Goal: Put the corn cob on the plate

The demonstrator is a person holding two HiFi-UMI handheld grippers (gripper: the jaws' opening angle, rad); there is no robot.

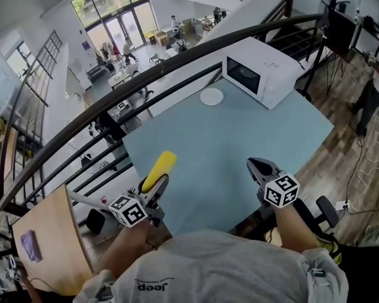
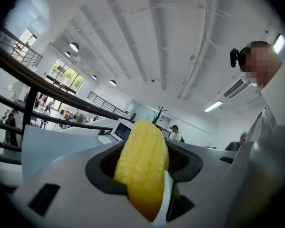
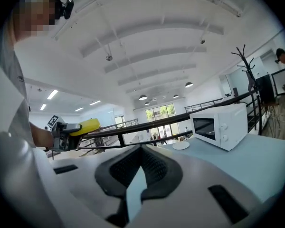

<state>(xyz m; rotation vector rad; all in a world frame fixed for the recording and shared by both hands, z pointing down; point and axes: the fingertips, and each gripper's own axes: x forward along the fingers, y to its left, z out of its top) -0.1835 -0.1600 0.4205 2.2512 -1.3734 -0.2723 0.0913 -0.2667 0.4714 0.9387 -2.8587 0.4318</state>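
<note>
One risk: our left gripper [image 1: 158, 184] clamps the corn cob [image 1: 160, 168] by one end, well apart from the plate [image 1: 211, 96] across the table [image 1: 240, 134], so it could pivot loose; our right gripper [image 1: 259, 167] is closed, empty.

A white box-shaped microwave oven [image 1: 260, 72] sits at the far right of the pale blue tabletop [image 1: 240, 137]. A black metal railing [image 1: 145, 74] curves along the far-left side. A light wooden board [image 1: 50, 238] stands near left.

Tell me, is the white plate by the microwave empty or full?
Empty: the plate shows bare white, while the corn cob sits clamped in the left claw.
</note>
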